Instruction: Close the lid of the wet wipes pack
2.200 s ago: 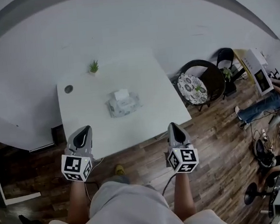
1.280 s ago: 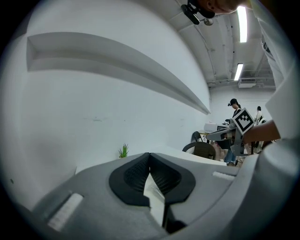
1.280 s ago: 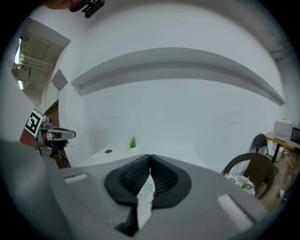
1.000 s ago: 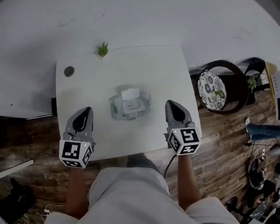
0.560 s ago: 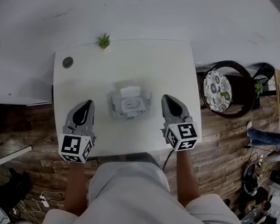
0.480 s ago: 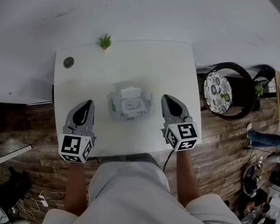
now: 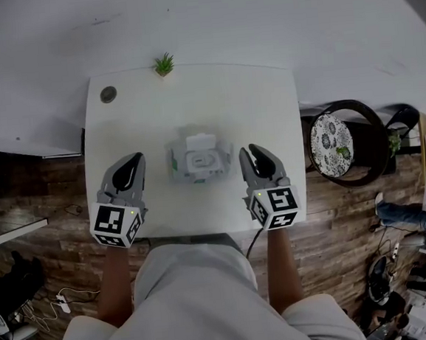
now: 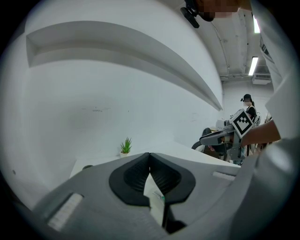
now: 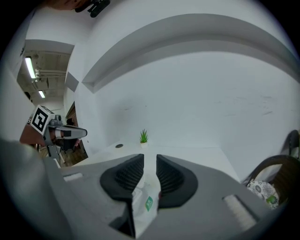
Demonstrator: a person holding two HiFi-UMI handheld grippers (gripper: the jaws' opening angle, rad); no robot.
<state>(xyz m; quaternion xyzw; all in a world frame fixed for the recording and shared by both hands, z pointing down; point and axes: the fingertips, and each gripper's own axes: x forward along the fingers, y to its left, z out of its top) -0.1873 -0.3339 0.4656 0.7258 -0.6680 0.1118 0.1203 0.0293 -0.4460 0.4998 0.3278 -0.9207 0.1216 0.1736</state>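
Observation:
The wet wipes pack (image 7: 200, 164) lies in the middle of the white table (image 7: 192, 101). Its white lid (image 7: 199, 141) is flipped open toward the far side. My left gripper (image 7: 132, 164) hovers left of the pack, apart from it, with its jaws shut and nothing in them. My right gripper (image 7: 251, 153) hovers right of the pack, and its jaws are opening with nothing between the pads. Past the tips, the pack (image 9: 143, 201) shows in the right gripper view. In the left gripper view the shut tips (image 8: 149, 155) hide most of the pack (image 8: 157, 201).
A small potted plant (image 7: 164, 64) stands at the table's far edge, and a round grommet (image 7: 108, 95) sits in its far left corner. A dark chair with a patterned cushion (image 7: 336, 136) stands to the right of the table. A white wall runs behind.
The right gripper's jaws have parted from shut to open. Both grippers have edged a little toward the pack. The lid stays open.

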